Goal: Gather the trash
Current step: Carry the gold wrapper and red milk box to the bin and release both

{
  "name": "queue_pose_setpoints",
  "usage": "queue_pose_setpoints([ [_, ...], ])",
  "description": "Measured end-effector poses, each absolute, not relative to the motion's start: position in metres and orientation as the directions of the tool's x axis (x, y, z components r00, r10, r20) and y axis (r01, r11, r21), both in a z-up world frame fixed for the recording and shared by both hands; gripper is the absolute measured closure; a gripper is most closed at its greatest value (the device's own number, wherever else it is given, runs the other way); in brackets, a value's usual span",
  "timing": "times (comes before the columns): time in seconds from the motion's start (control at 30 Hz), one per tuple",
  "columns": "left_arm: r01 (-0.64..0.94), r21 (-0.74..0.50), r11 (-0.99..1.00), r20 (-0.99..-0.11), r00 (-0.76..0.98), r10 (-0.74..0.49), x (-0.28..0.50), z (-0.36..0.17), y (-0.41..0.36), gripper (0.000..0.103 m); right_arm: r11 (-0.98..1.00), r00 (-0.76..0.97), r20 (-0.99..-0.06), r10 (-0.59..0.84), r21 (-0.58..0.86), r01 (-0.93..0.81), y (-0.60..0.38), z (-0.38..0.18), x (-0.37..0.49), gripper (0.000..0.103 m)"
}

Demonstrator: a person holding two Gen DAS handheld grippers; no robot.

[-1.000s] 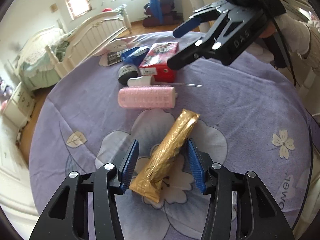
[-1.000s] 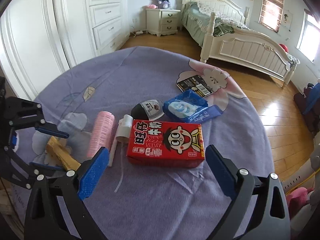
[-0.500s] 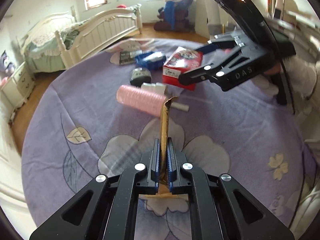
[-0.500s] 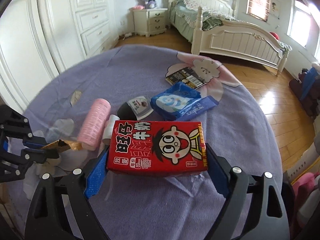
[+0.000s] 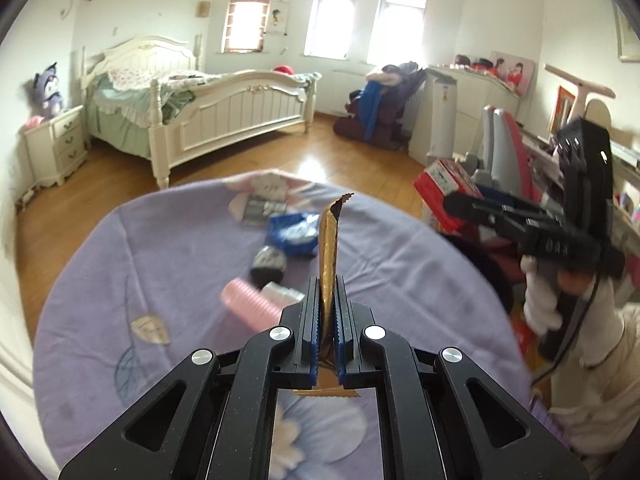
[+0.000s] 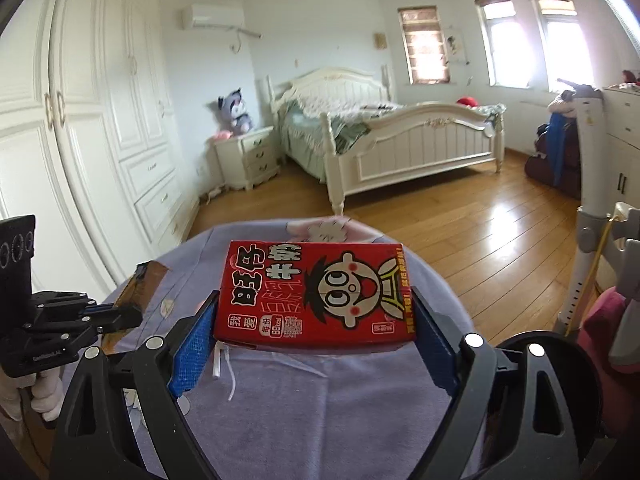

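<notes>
My left gripper (image 5: 328,304) is shut on a gold snack wrapper (image 5: 329,248), held edge-on and lifted above the purple table (image 5: 160,248). My right gripper (image 6: 312,336) is shut on a red milk carton (image 6: 316,292), lifted above the table; it also shows at the right of the left wrist view (image 5: 444,192). On the table lie a pink roller (image 5: 250,306), a white bottle (image 5: 282,292), a dark round cup (image 5: 268,264), a blue packet (image 5: 294,232) and a dark card (image 5: 258,206). The left gripper with the wrapper (image 6: 134,292) shows at the left of the right wrist view.
A white bed (image 5: 208,108) and a nightstand (image 5: 54,144) stand beyond the table on a wooden floor. A chair and shelves (image 5: 504,148) crowd the right side. A white wardrobe (image 6: 80,140) is to the left in the right wrist view. A dark bin (image 6: 560,392) sits below the right gripper.
Both grippers have risen from the table with their loads: the left with the gold wrapper, the right with the red carton, which it closed on and carried right.
</notes>
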State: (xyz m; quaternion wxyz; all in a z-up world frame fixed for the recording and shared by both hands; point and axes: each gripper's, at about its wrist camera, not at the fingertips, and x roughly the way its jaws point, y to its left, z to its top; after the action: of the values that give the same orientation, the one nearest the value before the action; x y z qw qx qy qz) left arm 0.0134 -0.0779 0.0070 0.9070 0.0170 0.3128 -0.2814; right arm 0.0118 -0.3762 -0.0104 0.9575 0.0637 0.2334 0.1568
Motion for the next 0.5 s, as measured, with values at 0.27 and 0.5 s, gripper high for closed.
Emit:
queue_pose_setpoints([
  [0.27, 0.596, -0.183, 0.782, -0.526, 0.613, -0.590, 0.025, 0.028, -0.168, 0.096, 0.972, 0.898, -0.386, 0.209, 0.182, -0.148, -0.428, -0.012, -0.011, 0.017],
  [0.5, 0.683, -0.167, 0.711, -0.514, 0.555, -0.654, 0.025, 0.033, -0.248, 0.096, 0.975, 0.910, -0.401, 0.100, 0.222, -0.009, -0.482, -0.030, -0.024, 0.017],
])
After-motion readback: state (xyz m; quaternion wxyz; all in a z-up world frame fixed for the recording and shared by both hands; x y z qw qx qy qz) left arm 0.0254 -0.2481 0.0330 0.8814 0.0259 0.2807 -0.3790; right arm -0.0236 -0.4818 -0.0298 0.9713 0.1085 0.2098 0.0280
